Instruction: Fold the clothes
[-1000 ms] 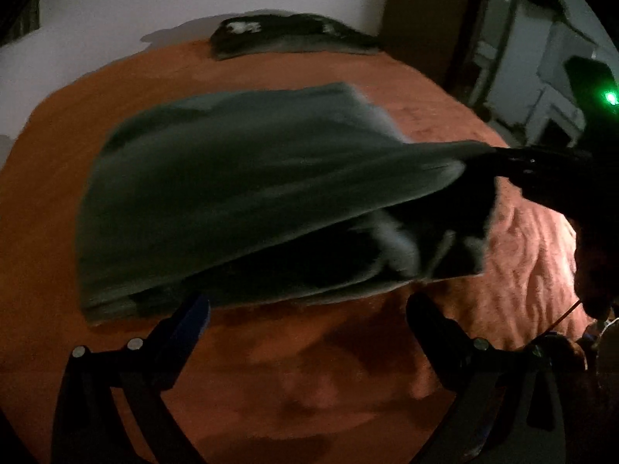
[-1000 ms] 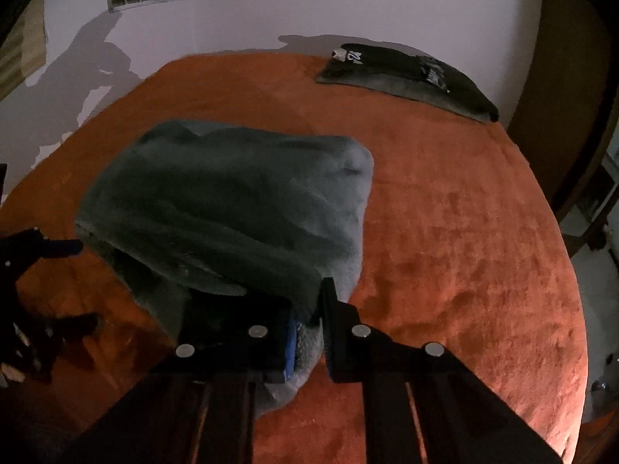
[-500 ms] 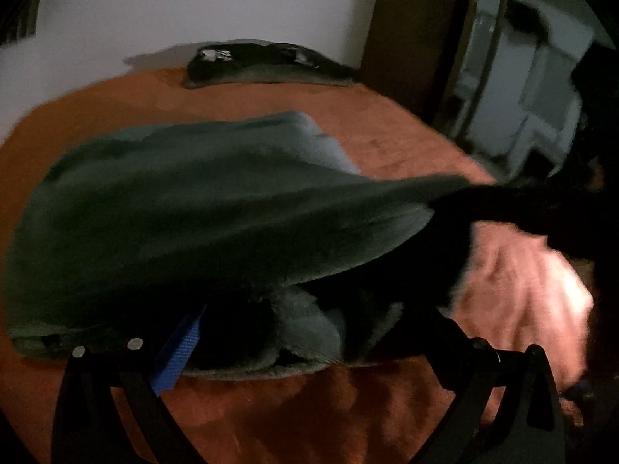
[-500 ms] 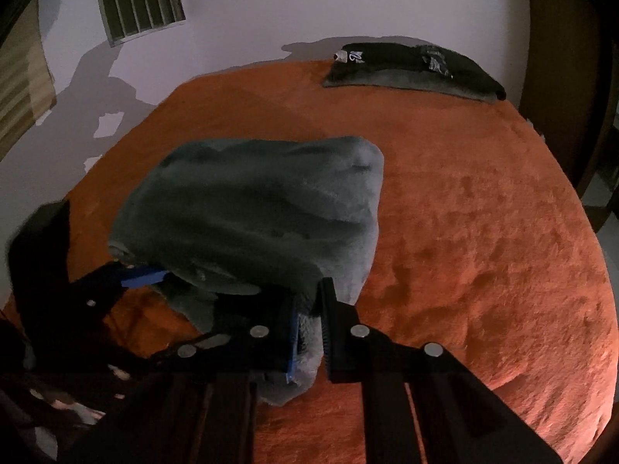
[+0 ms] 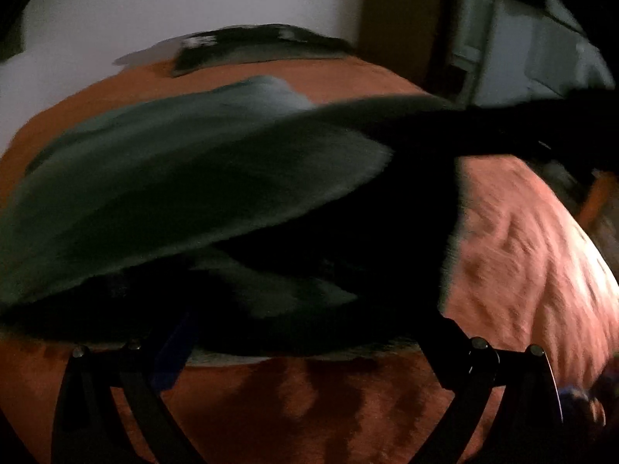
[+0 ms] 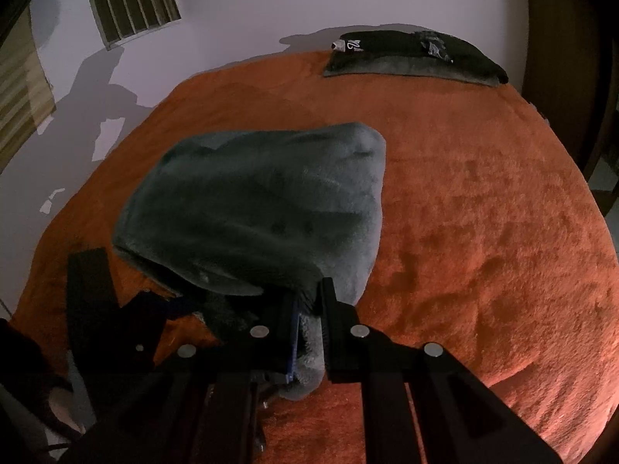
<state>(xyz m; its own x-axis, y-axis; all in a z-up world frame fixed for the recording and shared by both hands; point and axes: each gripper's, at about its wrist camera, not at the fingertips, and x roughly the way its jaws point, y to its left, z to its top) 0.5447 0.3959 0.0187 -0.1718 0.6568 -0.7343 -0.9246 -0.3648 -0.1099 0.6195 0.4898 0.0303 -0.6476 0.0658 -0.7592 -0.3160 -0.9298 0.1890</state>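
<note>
- A plush grey-green garment (image 6: 263, 201) lies partly folded on a bed with an orange fleece blanket (image 6: 483, 232), towards the near left of the bed as the right wrist view shows it.
- The right gripper (image 6: 309, 321) has its jaws nearly closed, pinching the near edge of the garment; the fabric bunches between the two fingers and hangs a little below them.
- The right wrist view alone shows a barred vent (image 6: 131, 4) high on the white wall and a stack of dark folded clothes (image 6: 414, 58) at the far edge of the bed, well apart from the garment.
- On that stack a small white label with dark script shows, but it is too small to read.
- The same view shows the left gripper (image 6: 154, 305) at the garment's near left corner.
- The left wrist view is blurred. It alone shows the garment's raised top layer from below, with deep shadow under it.
- There the left gripper (image 5: 305, 328) has its jaws set wide, with the garment's lower edge between the fingers; nothing is gripped.
- Its right side shows a doorway and pale furniture beyond the bed.
</note>
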